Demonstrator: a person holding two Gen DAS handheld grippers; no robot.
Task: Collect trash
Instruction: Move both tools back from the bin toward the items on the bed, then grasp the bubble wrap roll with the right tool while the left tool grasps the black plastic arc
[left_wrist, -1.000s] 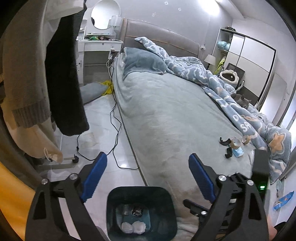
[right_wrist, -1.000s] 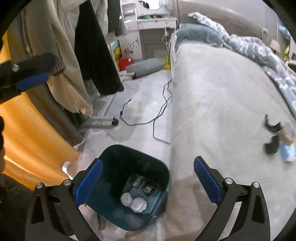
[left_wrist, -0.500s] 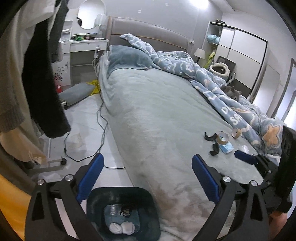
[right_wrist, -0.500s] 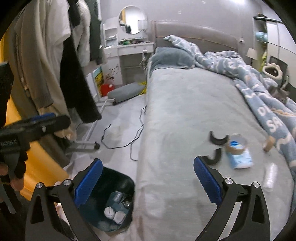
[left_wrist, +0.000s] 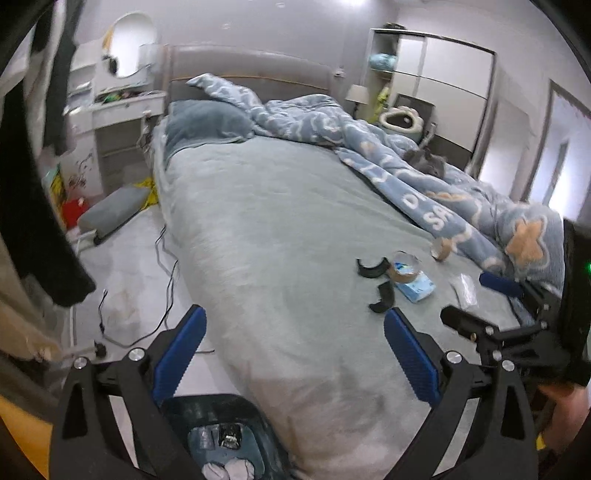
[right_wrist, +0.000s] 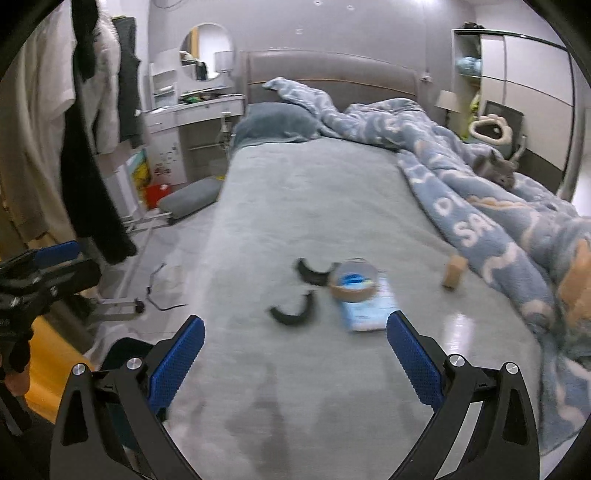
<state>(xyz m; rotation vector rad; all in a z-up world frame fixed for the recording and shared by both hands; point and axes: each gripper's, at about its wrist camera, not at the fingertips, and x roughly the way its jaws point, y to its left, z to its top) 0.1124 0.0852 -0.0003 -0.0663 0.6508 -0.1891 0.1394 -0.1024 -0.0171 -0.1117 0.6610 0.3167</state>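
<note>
Trash lies on the grey bed (right_wrist: 306, 206): two curved black pieces (right_wrist: 293, 314) (right_wrist: 312, 272), a brown tape roll (right_wrist: 352, 282) on a blue tissue pack (right_wrist: 369, 310), a small cardboard core (right_wrist: 455, 273) and a clear wrapper (left_wrist: 464, 288). My right gripper (right_wrist: 295, 350) is open and empty, above the bed's foot, short of the trash. My left gripper (left_wrist: 295, 349) is open and empty over the bed's left edge, above the dark teal bin (left_wrist: 221, 439) holding crumpled tissues. The bin's edge also shows in the right wrist view (right_wrist: 125, 350).
A blue patterned duvet (right_wrist: 480, 192) is bunched along the bed's right side with a grey cat (right_wrist: 496, 171) on it. Clothes hang at the left (right_wrist: 92, 147). Cables (left_wrist: 162, 295) and a grey cushion (left_wrist: 110, 210) lie on the floor. A wardrobe (left_wrist: 443, 85) stands at back right.
Both grippers have swung up and to the right, from over the bin toward the bed. The trash on the bed is nearer and more central in the right wrist view. Both stay open.
</note>
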